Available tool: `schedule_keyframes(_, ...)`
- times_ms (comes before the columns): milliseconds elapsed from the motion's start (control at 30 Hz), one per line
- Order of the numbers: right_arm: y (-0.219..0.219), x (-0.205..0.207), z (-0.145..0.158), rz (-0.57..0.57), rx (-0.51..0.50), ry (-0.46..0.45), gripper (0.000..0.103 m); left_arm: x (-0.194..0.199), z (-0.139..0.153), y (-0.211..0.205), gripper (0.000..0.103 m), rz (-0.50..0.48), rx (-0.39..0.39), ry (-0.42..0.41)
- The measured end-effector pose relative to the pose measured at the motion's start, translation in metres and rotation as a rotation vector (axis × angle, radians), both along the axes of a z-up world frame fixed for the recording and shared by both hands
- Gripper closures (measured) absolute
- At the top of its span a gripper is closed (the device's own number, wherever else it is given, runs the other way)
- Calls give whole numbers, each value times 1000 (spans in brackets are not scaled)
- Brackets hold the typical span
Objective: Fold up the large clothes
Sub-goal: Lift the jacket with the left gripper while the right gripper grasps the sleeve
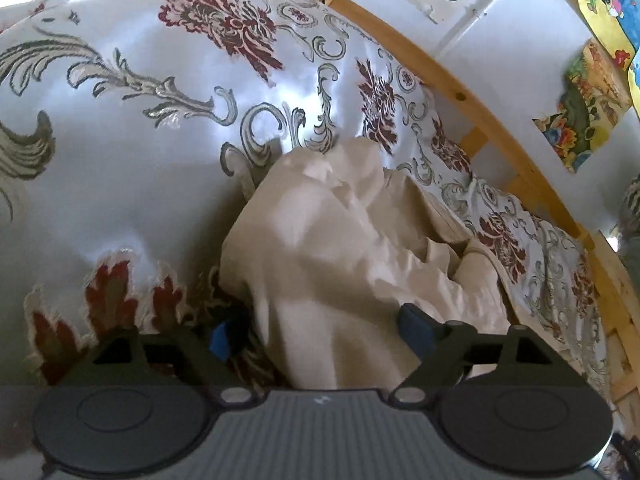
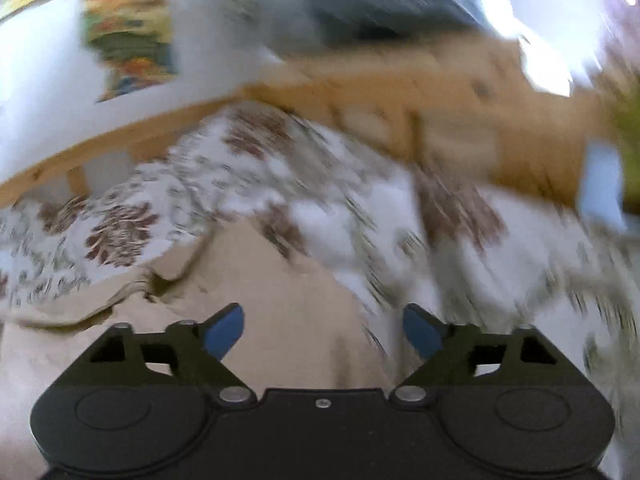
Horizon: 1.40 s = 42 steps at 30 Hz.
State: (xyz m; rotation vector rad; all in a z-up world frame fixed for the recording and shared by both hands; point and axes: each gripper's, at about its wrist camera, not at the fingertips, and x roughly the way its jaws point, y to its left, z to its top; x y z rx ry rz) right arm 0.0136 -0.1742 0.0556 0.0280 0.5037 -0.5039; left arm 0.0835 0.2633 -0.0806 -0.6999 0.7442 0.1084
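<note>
A cream garment [image 1: 340, 240] lies bunched in a heap on a satin bedspread with dark red flowers and grey scrolls [image 1: 132, 128]. My left gripper [image 1: 322, 334] stands open just over the heap, and a fold of the cloth rises between its blue pads [image 1: 416, 330] without being pinched. In the blurred right wrist view the same cream garment [image 2: 288, 320] spreads flatter below my right gripper [image 2: 323, 330], whose blue pads [image 2: 224, 330] are wide apart with nothing clamped between them. The bedspread [image 2: 280, 184] lies beyond it.
A wooden bed rail [image 1: 460, 92] runs behind the bedspread against a white wall with colourful cartoon pictures [image 1: 588, 116]. In the right wrist view a wooden headboard [image 2: 460, 120] and a dark blurred shape [image 2: 380, 0] stand at the back.
</note>
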Motion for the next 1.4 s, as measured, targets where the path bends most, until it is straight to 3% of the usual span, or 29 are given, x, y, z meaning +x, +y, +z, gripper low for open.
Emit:
schedule_keyframes(167, 67, 37, -28, 401, -241, -16, 7, 3, 1, -2, 17, 24, -5, 2)
schedule_keyframes(267, 100, 53, -46, 565, -377, -17, 7, 3, 0, -2, 17, 18, -2, 1)
schedule_keyframes(333, 112, 63, -58, 611, -431, -3, 7, 3, 0, -2, 18, 14, -1, 1)
schedule_keyframes(400, 119, 75, -69, 637, -448, 71, 6, 4, -1, -1, 22, 2, -19, 2)
schedule_keyframes(467, 112, 83, -85, 644, -392, 146, 6, 4, -2, -2, 26, -1, -40, 3)
schedule_keyframes(533, 100, 81, -96, 626, -324, 117, 7, 4, -1, -5, 44, -6, -47, -3)
schedule_keyframes(567, 100, 81, -97, 626, -333, 115, 7, 5, 1, -7, 47, -4, -31, -4)
schedule_keyframes(633, 105, 77, -100, 630, -370, 108, 8, 5, 6, -13, 74, -4, 6, -10)
schedule_keyframes(733, 111, 76, -102, 632, -378, 100, 9, 4, 19, -21, 98, -19, 45, -52)
schedule_keyframes(833, 110, 76, -100, 635, -363, 100, 10, 6, 45, -32, 101, -106, 66, -158)
schedule_keyframes(900, 109, 77, -100, 641, -352, 100, 11, 12, 72, -47, 102, -213, 112, -252)
schedule_keyframes(1033, 104, 76, -97, 660, -308, 92, 15, 28, 125, -106, 102, -496, 300, -366)
schedule_keyframes(1133, 93, 76, -88, 674, -225, 66, 26, 43, 148, -161, 102, -680, 419, -358)
schedule_keyframes(1167, 86, 78, -80, 654, -177, 54, 36, 48, 152, -177, 102, -725, 434, -337)
schedule_keyframes(1200, 77, 80, -69, 616, -120, 47, 48, 52, 153, -190, 102, -751, 444, -317)
schedule_keyframes(1233, 67, 82, -59, 575, -70, 45, 52, 55, 153, -200, 102, -765, 445, -297)
schedule_keyframes(1400, -12, 75, -15, 435, 374, 113, 56, 60, 147, -226, 102, -769, 429, -243)
